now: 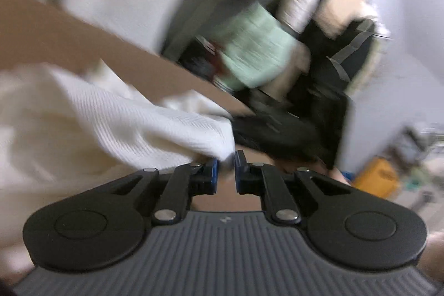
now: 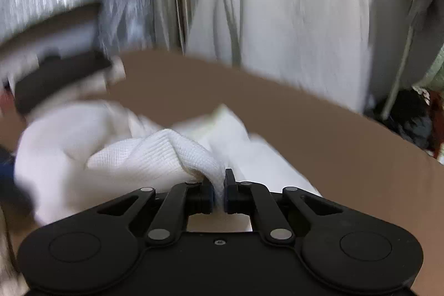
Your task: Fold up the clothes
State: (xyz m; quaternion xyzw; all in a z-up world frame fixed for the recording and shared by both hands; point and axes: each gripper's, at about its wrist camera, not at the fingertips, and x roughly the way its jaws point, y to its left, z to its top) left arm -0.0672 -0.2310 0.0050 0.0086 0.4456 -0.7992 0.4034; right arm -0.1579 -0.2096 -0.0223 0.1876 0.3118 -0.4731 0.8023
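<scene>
My left claw (image 1: 225, 165) pinches only the very corner of the white knit garment (image 1: 116, 124), jaws nearly together on that thin tip, so a tug could pull it free; my right claw (image 2: 219, 190) is clamped on a thick bunched fold, the rest heaped on the brown desk (image 2: 305, 115); I fear uneven tension skewing the fold.

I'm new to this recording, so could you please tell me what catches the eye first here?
A white knit garment lies bunched on the brown table, a fold pinched in the right claw. The left claw grips another corner of it at the table's edge. Pale clothes hang behind the table.
</scene>
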